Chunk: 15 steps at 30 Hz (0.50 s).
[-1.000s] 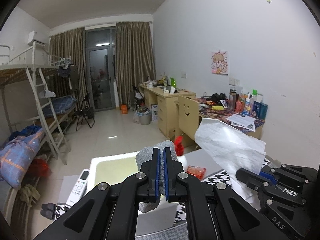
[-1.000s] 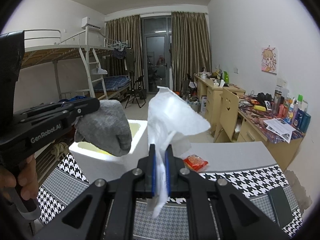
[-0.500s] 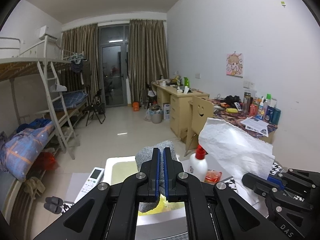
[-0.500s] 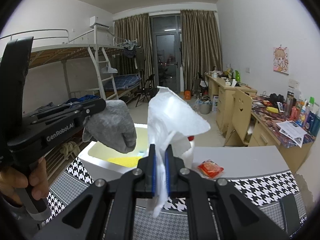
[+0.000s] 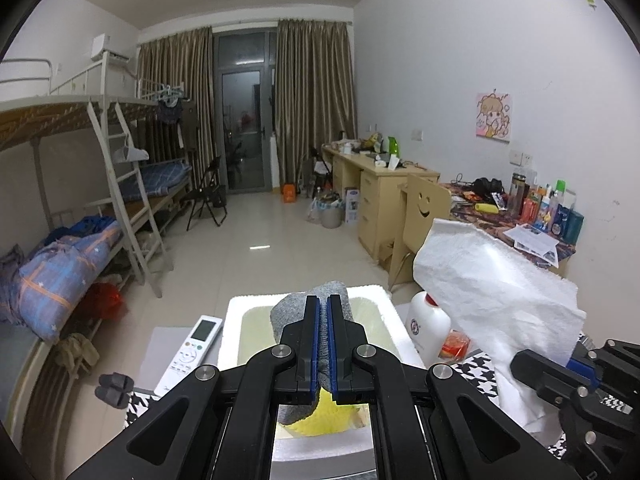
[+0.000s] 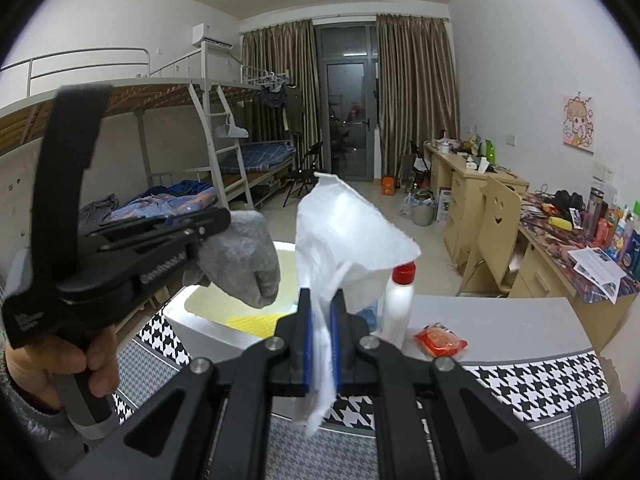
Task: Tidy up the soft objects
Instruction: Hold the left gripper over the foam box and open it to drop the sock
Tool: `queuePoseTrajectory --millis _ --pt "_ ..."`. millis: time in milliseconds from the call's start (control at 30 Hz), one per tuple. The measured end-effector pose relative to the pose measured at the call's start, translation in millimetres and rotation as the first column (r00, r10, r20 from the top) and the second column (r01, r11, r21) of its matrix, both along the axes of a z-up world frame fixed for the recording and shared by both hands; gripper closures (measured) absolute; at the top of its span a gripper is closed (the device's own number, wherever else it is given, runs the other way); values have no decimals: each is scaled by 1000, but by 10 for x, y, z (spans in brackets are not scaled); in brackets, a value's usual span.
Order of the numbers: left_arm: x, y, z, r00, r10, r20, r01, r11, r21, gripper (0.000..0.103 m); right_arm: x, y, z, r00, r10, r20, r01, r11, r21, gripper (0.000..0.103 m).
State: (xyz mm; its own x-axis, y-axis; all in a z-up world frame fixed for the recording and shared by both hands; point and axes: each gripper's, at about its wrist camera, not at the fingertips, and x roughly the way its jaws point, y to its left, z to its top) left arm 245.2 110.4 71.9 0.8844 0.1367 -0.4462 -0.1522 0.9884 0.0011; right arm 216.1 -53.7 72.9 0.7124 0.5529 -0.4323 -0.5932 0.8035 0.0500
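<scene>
Left gripper (image 5: 323,344) clamped tight on a grey sock (image 5: 316,306), jaws pinched right down on the fabric, held up over the open white foam box (image 5: 240,320). Same sock seen from the right wrist view (image 6: 240,264), bunched and dangling above the box (image 6: 188,320), with a hand (image 6: 60,364) wrapped round the left gripper's handle.

Right gripper (image 6: 320,320) likewise squeezed shut on a white paper towel (image 6: 340,232), most of the sheet sticking up above the jaws and 1 ragged tail hanging below. From the left view, towel (image 5: 492,280) off to the right of the box, up in the air.

Something yellow (image 6: 252,322) lying down inside the box. White bottle with a red cap (image 6: 398,300) standing just beside the box on the worktop (image 6: 500,320), small red packet (image 6: 440,338) near it. Remote control (image 5: 192,344) lying on the other side of the box. Houndstooth cloth (image 6: 540,376) along the near worktop edge.
</scene>
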Motion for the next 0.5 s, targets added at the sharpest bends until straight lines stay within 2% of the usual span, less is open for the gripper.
queuePoseTrajectory --millis 133,300,367,433,500 --pt "63 26 -63 1000 -7 -18 7 1000 -1 99 19 17 -13 1000 2 -2 -2 1000 -4 93" --pt "160 140 -150 998 -4 -64 1 999 -36 96 47 61 -20 1000 2 -1 -2 1000 -12 93" --pt "194 174 -190 996 20 -85 -23 999 -37 83 57 80 -19 1000 -1 0 1 1000 -15 93" --pt "182 232 -209 996 23 -89 -28 998 -56 47 61 91 -30 1000 -7 -1 7 1000 -20 93" --pt "138 253 -188 997 34 -67 -37 998 -54 30 69 103 -30 1000 -5 -2 5 1000 -21 93"
